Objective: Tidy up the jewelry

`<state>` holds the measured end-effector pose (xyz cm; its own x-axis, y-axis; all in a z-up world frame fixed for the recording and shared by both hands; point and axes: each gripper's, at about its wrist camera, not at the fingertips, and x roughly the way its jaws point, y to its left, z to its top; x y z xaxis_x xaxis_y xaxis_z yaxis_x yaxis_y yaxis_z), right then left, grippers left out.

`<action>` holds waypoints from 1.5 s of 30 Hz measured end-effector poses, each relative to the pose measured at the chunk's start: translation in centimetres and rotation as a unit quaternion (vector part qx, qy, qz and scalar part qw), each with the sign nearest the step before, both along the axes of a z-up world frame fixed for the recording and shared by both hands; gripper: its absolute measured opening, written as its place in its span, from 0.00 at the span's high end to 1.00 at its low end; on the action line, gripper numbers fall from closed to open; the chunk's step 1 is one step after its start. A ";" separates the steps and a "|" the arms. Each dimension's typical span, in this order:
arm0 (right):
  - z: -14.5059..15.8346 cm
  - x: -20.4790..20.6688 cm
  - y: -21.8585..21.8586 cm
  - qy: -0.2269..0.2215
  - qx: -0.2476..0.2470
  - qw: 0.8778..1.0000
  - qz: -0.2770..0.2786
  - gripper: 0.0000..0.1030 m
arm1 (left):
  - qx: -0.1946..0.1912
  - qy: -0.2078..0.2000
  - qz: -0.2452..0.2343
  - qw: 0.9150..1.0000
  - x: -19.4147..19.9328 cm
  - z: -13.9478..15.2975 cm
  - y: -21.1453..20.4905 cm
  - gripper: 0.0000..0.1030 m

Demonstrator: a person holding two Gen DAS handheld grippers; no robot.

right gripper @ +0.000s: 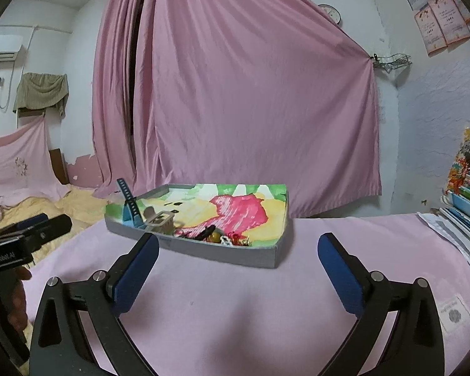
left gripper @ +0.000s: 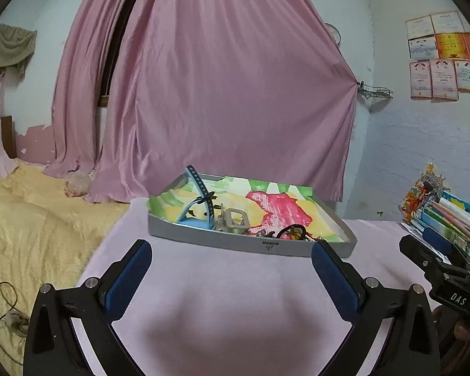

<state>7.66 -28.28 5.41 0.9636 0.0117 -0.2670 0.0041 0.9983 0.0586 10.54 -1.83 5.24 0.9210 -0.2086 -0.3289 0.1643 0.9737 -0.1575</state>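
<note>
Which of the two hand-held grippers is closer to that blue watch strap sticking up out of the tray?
Left, I'd judge. The left hand-held gripper sits just before the tray's near wall, facing the blue watch strap. The right hand-held gripper is further right, the strap off to its left.

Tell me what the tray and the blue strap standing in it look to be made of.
Tray: probably cardboard, matte grey, with thin flat walls and a small printed mark; a painted paper sheet appears to line it. Blue strap: likely rubber or soft plastic, since it bends in an arc and carries a row of punched holes.
</note>
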 end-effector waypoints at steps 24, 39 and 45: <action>-1.3 -8.9 2.4 -0.032 -0.004 0.999 -0.018 0.03 | 0.018 -0.033 0.038 0.999 -9.2 -2.0 2.3 0.01; -2.2 -9.4 2.5 -0.017 -0.008 0.999 -0.029 0.03 | 0.028 -0.019 0.047 0.998 -9.6 -3.2 2.5 0.01; -2.1 -9.4 2.6 -0.016 -0.008 0.999 -0.030 0.03 | 0.028 -0.020 0.049 0.998 -9.6 -3.2 2.6 0.01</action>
